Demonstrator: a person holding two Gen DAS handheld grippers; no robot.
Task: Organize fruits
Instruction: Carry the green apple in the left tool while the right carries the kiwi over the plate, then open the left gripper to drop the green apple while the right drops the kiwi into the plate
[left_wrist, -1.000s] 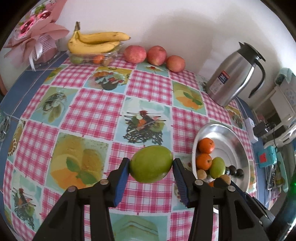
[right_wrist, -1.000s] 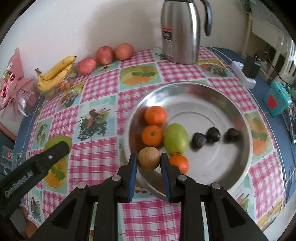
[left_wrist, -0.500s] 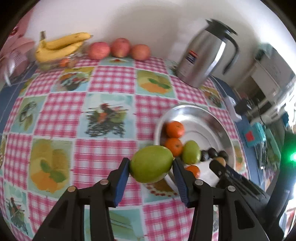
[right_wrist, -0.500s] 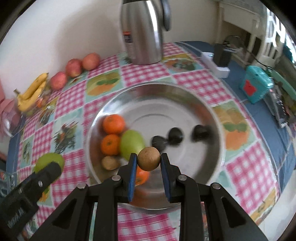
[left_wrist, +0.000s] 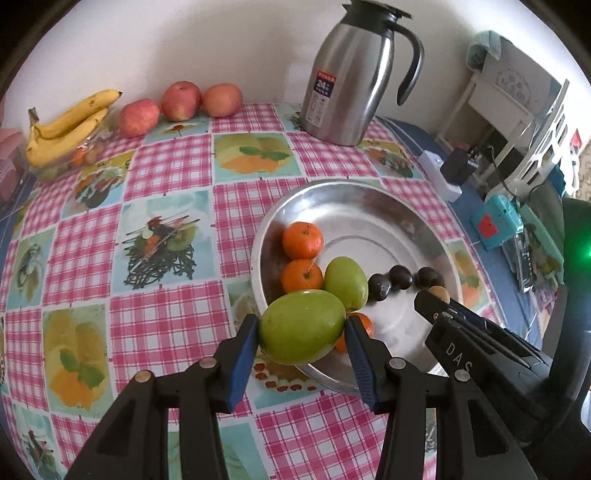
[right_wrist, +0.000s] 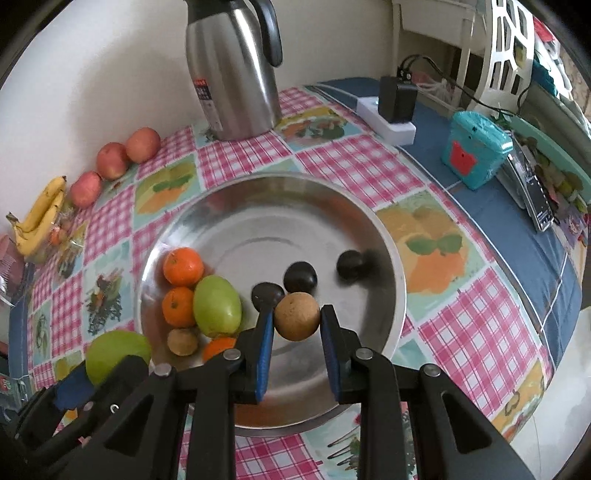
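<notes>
Right wrist: brown fruit (right_wrist: 296, 321) between jaws.

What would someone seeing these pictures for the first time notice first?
Each gripper grips a fruit over the steel bowl: the left gripper a big green mango, the right gripper a small brown round fruit. Behind stands a tall steel thermos jug.

Both views are bright with soft, even daylight; colours read clearly. The steel dish (right_wrist: 207, 221) shows broad, dull reflections and soft shadows under its fruit, and the steel thermos jug (left_wrist: 347, 81) carries a pale vertical sheen. Fisheye distortion bends the counter (left_wrist: 166, 177) outward, and black vignetting fills the corners. Centres are sharp; the right margins look slightly soft and washed out.
</notes>
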